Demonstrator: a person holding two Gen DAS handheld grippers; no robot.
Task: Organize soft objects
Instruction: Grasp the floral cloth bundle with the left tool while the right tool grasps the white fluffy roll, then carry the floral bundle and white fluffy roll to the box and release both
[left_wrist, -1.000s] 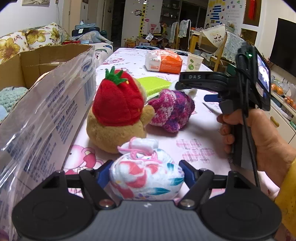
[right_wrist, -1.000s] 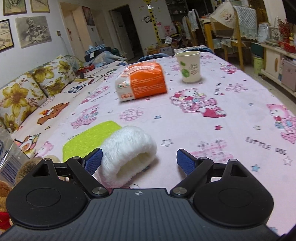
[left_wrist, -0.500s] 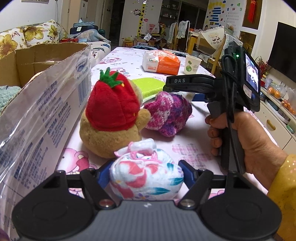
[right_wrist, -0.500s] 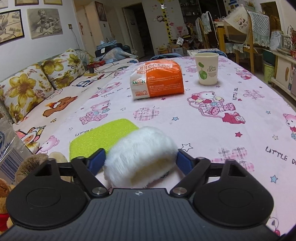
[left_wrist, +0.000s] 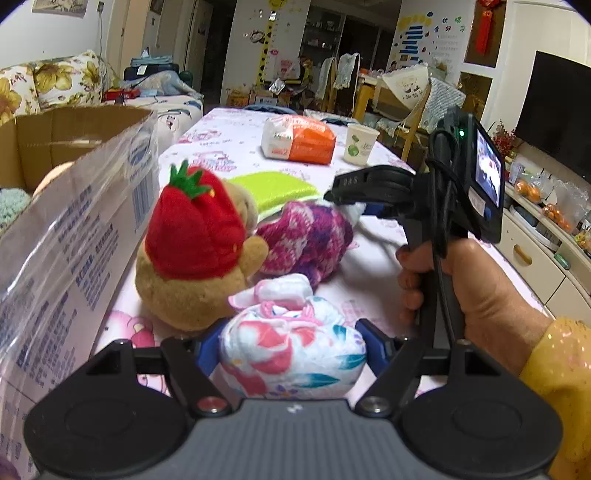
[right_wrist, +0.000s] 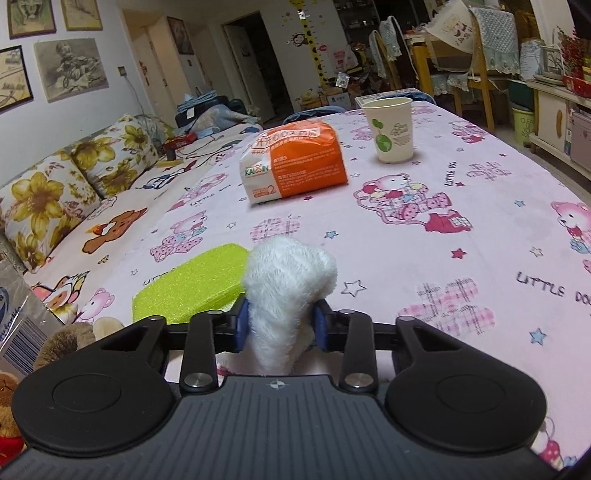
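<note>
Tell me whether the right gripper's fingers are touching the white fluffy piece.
Touching. The right wrist view shows both blue fingers pressed into the white fluffy piece, pinching it narrow.

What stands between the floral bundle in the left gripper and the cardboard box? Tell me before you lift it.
The floral bundle sits between the left gripper's fingers, low on the table. The cardboard box is to its left. Its near wall, with loose plastic wrap over it, rises above the bundle, so it must go over that. The strawberry-hat bear sits ahead, beside the box.

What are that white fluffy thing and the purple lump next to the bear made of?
The white fluffy piece looks like plush faux fur: long, soft pile that bunches where the right gripper squeezes it. The purple lump looks like knitted or crocheted yarn, with looped pink-and-purple stitches.
</note>
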